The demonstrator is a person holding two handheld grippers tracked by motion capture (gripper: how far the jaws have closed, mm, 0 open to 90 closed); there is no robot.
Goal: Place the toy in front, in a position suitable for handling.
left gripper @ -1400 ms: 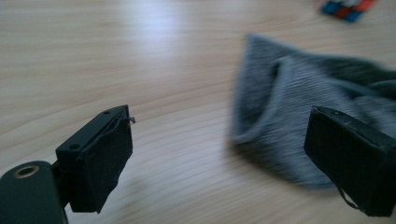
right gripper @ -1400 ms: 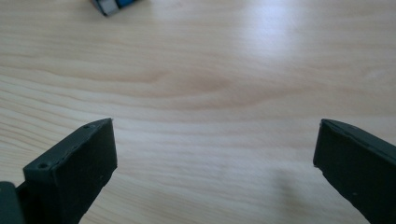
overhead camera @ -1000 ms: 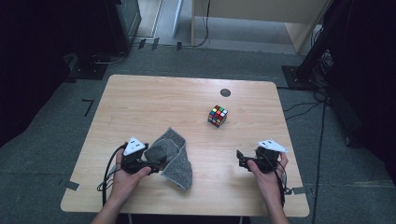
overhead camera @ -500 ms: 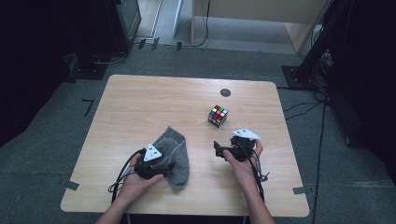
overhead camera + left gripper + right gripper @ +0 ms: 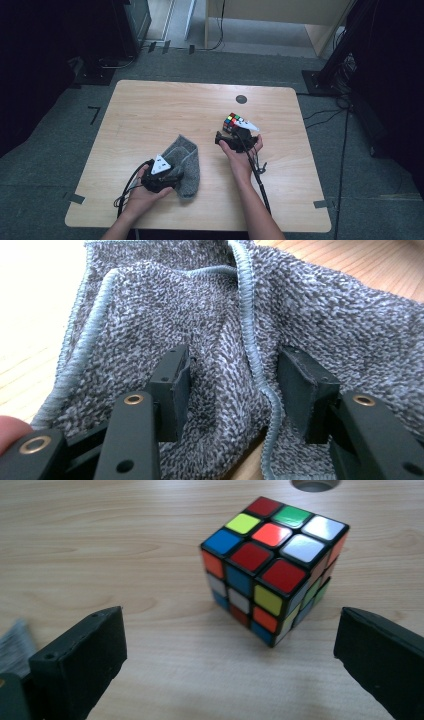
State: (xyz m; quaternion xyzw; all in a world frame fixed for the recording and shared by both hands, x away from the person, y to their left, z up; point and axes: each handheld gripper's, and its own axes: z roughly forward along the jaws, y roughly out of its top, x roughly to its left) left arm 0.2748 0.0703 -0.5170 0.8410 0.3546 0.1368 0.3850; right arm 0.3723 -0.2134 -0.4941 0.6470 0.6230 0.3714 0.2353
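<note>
The table (image 5: 150,115) was pale wood-grain with a smooth, faintly shiny face. The cloth (image 5: 310,315) was grey nubbly terry with a stitched hem. The cube (image 5: 272,565) wore glossy coloured stickers on black plastic. The left hand-held gripper (image 5: 235,390) had matt black pads and brass-looking rivets.

Lighting: bench lit from overhead, surroundings dark.
High view soft and low in detail; bench (image 5: 150,115) evenly bright, floor and corners near black. Left gripper view: wood at upper left blown out white, towel (image 5: 320,320) sharp. Right gripper view: cube (image 5: 272,565) glossy, glare on white tiles, soft shadow beneath; fingers (image 5: 80,660) slightly blurred.
</note>
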